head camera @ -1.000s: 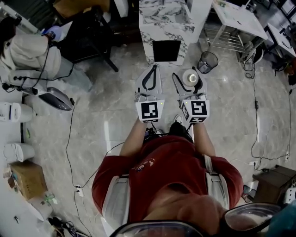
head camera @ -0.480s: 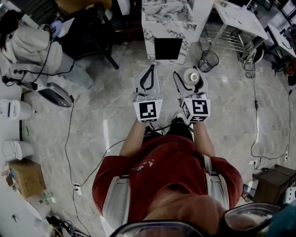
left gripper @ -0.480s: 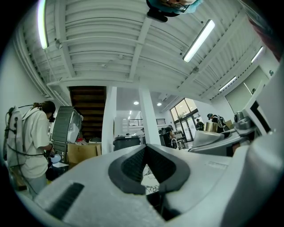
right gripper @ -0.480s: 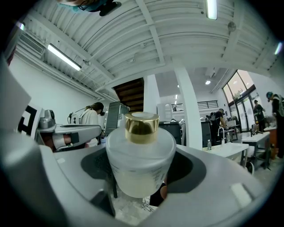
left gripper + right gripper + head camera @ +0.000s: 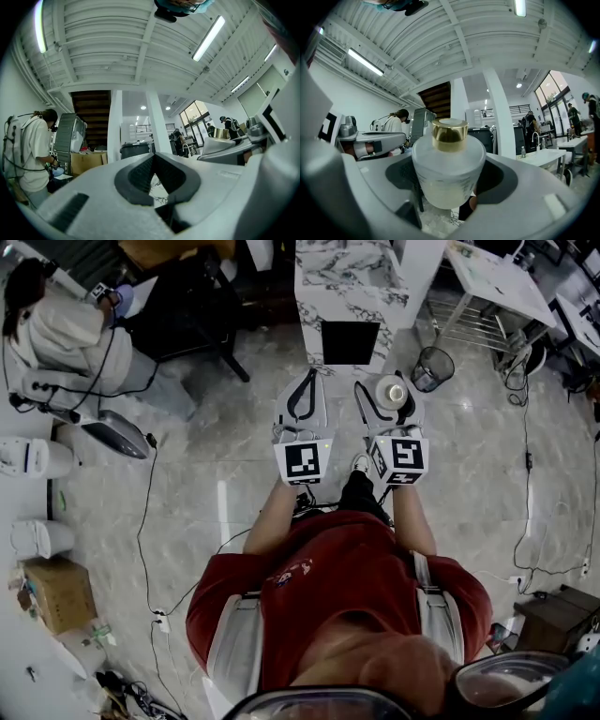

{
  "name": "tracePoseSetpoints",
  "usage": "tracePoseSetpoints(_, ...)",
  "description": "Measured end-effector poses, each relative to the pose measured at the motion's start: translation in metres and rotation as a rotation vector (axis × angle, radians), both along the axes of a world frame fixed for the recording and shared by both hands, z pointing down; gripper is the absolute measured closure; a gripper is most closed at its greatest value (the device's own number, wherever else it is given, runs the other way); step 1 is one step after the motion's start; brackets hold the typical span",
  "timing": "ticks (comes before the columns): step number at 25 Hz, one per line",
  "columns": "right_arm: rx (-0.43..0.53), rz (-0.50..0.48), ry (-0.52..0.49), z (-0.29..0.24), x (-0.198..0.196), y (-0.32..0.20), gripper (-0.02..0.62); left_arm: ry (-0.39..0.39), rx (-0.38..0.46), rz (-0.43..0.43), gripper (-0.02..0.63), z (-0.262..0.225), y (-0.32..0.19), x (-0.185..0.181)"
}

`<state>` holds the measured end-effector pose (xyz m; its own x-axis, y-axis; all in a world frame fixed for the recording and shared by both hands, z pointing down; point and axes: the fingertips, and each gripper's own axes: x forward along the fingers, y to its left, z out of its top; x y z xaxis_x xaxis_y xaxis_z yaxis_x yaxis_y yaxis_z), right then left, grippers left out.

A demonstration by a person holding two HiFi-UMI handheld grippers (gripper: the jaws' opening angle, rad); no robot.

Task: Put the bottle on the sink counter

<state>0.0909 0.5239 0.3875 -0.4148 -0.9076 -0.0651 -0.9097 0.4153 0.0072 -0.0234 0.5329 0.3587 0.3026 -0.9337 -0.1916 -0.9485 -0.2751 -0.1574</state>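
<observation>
Holding: the right gripper (image 5: 450,183) has its jaws spread wide and clamped on the frosted bottle (image 5: 449,161), a pad on each side.
Bottle axis: upright, with the gold cap (image 5: 449,130) on top, facing the ceiling.
Bottle contents: pale yellowish liquid in the lower part.
Bottle place: in the air above the floor, near the marble counter (image 5: 342,273).
Left gripper (image 5: 152,159): jaws closed tip to tip, nothing between them.
Wire basket (image 5: 432,368): on the floor right of the counter; contents unclear.

Open lab hall, marble counter (image 5: 343,276)
</observation>
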Motion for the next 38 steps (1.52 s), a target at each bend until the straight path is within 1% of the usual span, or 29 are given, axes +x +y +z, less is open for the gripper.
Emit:
tracePoseSetpoints(13,0.014,-0.006,0.040,-0.014,0.013,-0.088,0.255,-0.007,-0.011,-0.014,0.603,-0.006,-0.087,0.013)
tracePoseSetpoints(22,0.018,-0.026,0.048,-0.020,0.026,-0.150,0.255,-0.015,-0.008,-0.019,0.603,-0.012,-0.151,0.032)
tracePoseSetpoints(27,0.007,-0.038,0.060,-0.017,0.042,-0.183,0.255,-0.015,-0.015,-0.022,0.603,-0.012,-0.186,0.052)
tracePoseSetpoints(31,0.001,-0.046,0.056,-0.016,0.058,-0.213,0.255,-0.012,0.000,-0.025,0.603,-0.016,-0.216,0.070)
tracePoseSetpoints(38,-0.003,-0.070,0.048,-0.013,0.083,-0.256,0.255,-0.022,-0.032,-0.047,0.603,-0.007,-0.258,0.096)
